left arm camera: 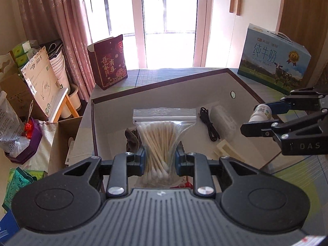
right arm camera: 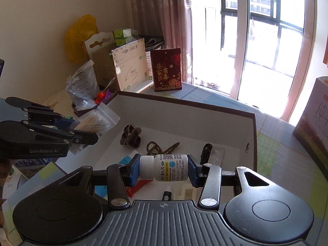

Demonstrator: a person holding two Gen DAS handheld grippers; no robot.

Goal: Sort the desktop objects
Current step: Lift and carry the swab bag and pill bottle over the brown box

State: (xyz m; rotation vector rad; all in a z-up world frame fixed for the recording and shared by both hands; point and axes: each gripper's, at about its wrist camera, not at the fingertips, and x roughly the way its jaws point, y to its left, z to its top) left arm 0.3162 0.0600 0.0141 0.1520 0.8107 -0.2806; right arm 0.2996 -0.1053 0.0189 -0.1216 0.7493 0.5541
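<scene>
While aloft, swab bag (left arm camera: 162,141), bottle (right arm camera: 164,167).

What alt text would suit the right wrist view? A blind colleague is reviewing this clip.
The right tool holds a white pill bottle sideways above an open box on a table. At left, the left tool grips a clear bag of cotton swabs. Behind stand a red gift box and a bright window.
</scene>
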